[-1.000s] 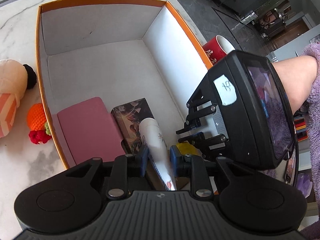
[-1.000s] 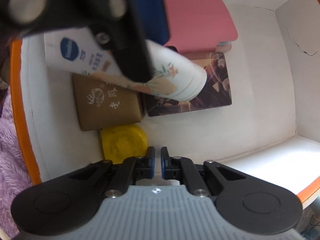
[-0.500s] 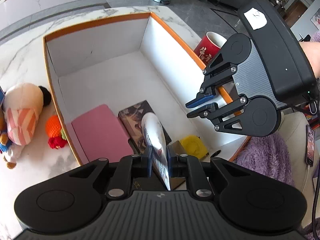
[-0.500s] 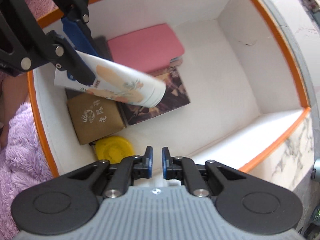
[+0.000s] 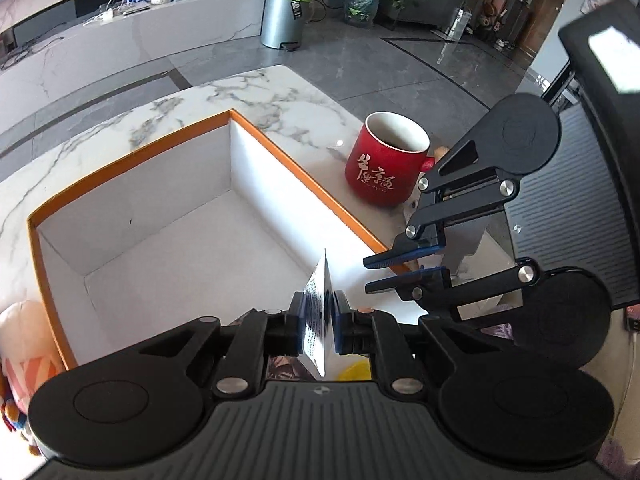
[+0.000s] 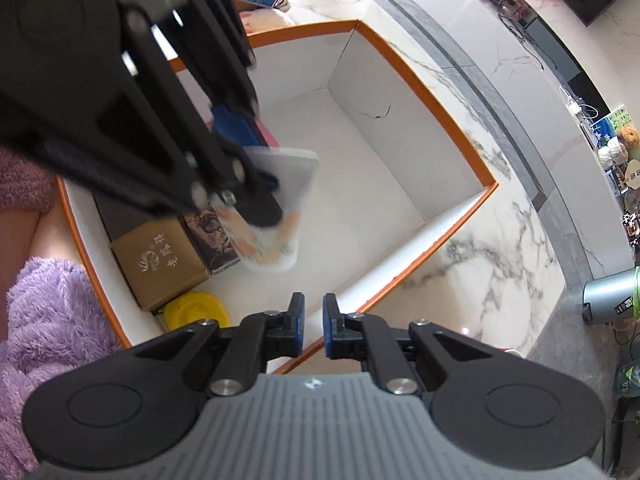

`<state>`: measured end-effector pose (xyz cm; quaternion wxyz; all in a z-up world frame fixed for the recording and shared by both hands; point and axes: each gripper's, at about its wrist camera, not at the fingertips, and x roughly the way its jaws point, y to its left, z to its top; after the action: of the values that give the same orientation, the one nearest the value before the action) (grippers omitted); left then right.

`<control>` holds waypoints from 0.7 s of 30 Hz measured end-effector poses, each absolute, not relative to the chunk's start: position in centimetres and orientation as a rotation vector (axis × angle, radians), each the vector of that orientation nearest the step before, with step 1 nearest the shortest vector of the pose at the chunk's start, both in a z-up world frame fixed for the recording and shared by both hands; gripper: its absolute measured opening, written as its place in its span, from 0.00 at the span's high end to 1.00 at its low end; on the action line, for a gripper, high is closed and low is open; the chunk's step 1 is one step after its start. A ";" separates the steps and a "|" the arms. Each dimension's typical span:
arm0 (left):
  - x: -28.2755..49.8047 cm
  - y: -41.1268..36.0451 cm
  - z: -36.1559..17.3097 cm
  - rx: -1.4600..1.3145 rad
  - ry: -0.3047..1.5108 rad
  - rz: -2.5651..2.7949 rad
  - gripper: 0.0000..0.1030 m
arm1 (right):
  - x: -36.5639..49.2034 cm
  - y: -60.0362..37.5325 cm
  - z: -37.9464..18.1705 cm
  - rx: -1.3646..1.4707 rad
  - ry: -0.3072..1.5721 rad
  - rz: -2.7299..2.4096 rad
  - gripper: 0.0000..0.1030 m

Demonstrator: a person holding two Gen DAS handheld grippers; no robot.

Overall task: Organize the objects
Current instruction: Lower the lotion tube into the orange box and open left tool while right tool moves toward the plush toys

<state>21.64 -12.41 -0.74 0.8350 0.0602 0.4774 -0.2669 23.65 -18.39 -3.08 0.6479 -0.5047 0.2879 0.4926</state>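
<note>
left wrist view: the left gripper point(image 5: 318, 322) is pinching a tube point(image 5: 318, 312) (mostly hidden) over the box point(image 5: 132, 156); a mug point(image 5: 386, 160) is standing beside. right wrist view: the right gripper point(image 6: 313, 328) is holding nothing, fingers slightly parted; tube blurred.

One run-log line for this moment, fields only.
left gripper: shut on tube, held over box | right gripper: slightly open, empty, at box edge | mug: outside box on table
</note>
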 end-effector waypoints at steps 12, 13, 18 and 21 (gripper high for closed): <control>21.9 -16.4 -5.1 0.570 0.861 -0.703 0.85 | 22.5 -19.2 0.2 -1.122 0.641 1.127 0.85; 21.6 -16.5 -5.3 0.587 0.847 -0.723 0.85 | 22.5 -19.3 0.4 -1.116 0.647 1.125 0.85; 21.2 -16.8 -5.7 0.564 0.879 -0.786 0.79 | 22.7 -19.4 0.4 -1.073 0.692 1.127 0.81; 21.4 -16.2 -5.8 0.474 0.959 -0.827 0.65 | 22.5 -19.5 0.4 -1.083 0.696 1.117 0.79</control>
<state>21.35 -16.25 -5.83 0.7801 0.2193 0.4439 -0.3826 22.47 -19.48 0.37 0.6582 -0.4783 0.3074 0.4935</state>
